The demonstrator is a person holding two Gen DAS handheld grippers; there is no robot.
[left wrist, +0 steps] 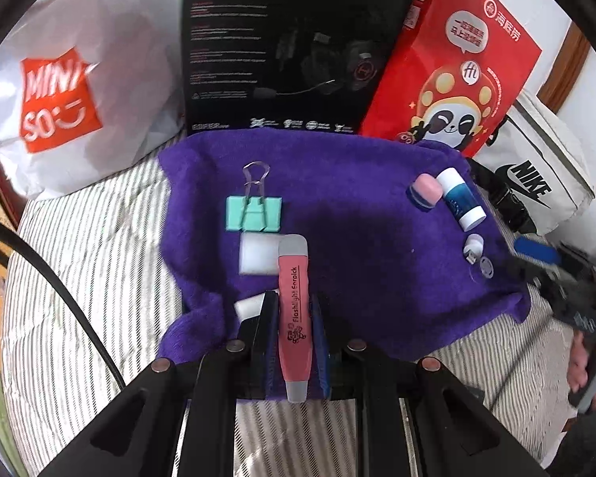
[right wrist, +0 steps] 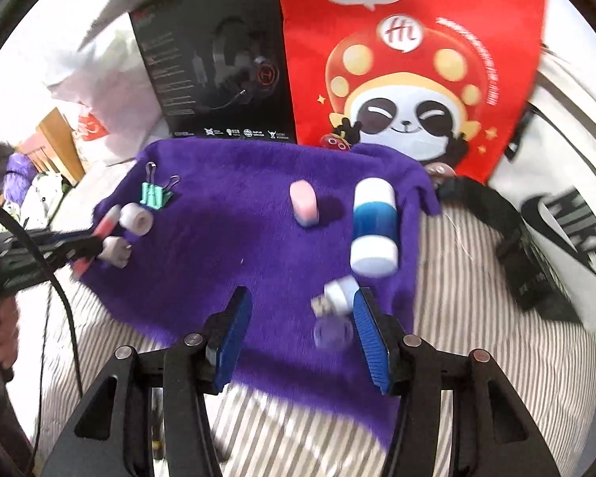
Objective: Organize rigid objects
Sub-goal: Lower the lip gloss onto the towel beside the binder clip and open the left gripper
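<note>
My left gripper (left wrist: 294,310) is shut on a pink flashlight earpick (left wrist: 294,314) and holds it over the purple cloth (left wrist: 357,238). Just beyond its tip lie a white tape roll (left wrist: 258,254) and a mint binder clip (left wrist: 253,212). A pink eraser (left wrist: 425,190), a blue-and-white glue stick (left wrist: 459,198) and a small white USB adapter (left wrist: 473,247) lie at the cloth's right. My right gripper (right wrist: 302,318) is open over the cloth's near edge; the USB adapter (right wrist: 335,296) and a clear cap (right wrist: 331,332) sit beside its right finger. The glue stick (right wrist: 374,228) and the eraser (right wrist: 304,202) lie ahead.
The cloth lies on a striped bedsheet (left wrist: 79,298). Behind it stand a white Miniso bag (left wrist: 71,91), a black headset box (left wrist: 290,43) and a red panda bag (left wrist: 457,71). A white Nike bag (left wrist: 536,183) and a black strap (right wrist: 512,238) lie at the right.
</note>
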